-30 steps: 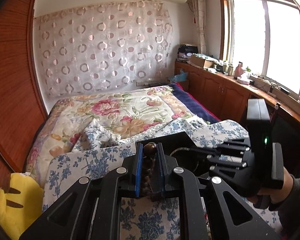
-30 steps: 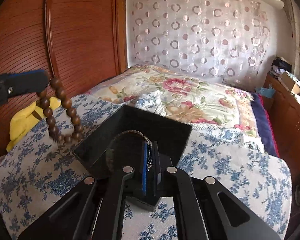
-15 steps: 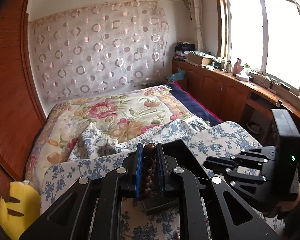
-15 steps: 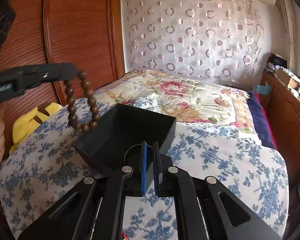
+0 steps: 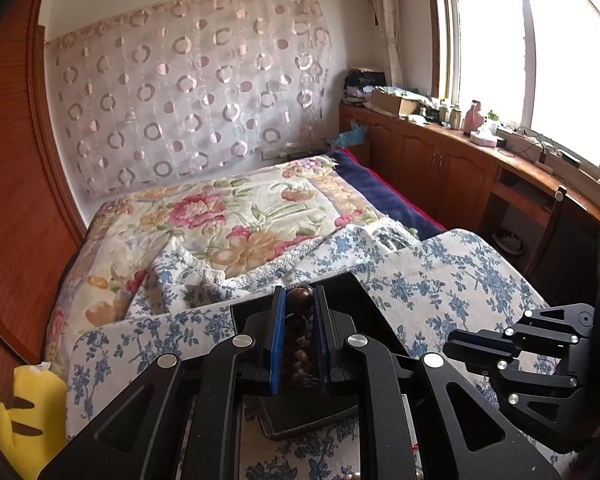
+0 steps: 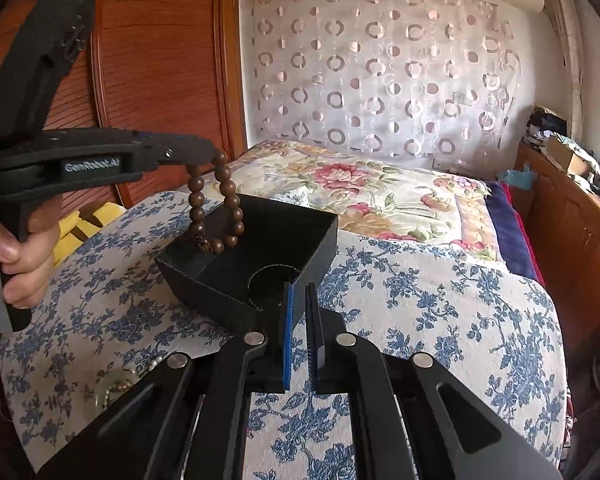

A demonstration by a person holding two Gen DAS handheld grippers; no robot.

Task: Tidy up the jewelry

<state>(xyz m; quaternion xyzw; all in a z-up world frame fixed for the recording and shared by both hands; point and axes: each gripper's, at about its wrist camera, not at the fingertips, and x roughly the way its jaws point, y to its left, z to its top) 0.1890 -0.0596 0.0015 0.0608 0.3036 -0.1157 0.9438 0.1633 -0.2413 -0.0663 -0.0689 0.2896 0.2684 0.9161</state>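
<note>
My left gripper (image 5: pixel 298 300) is shut on a brown wooden bead bracelet (image 5: pixel 298 332). In the right wrist view the left gripper (image 6: pixel 204 154) holds that bracelet (image 6: pixel 216 208) hanging over the left corner of a black open box (image 6: pixel 300 236). A thin necklace loop (image 6: pixel 266 280) lies inside the box. My right gripper (image 6: pixel 299 300) is at the box's near wall, jaws almost together with nothing between them. In the left wrist view the box (image 5: pixel 364 300) lies under my fingers and the right gripper (image 5: pixel 500 350) is at the lower right.
The box sits on a blue-flowered cloth (image 6: pixel 420 312) over a table. A small pearl piece (image 6: pixel 118 384) lies on the cloth at lower left. A flowered bed (image 5: pixel 228 216) is behind, a wooden wardrobe (image 6: pixel 148 60) to the left, a yellow cushion (image 5: pixel 30 420) beside it.
My left gripper has carried the bracelet up and right, over the box's left corner. My right gripper has let go of the necklace, pulled back to the box's near edge.
</note>
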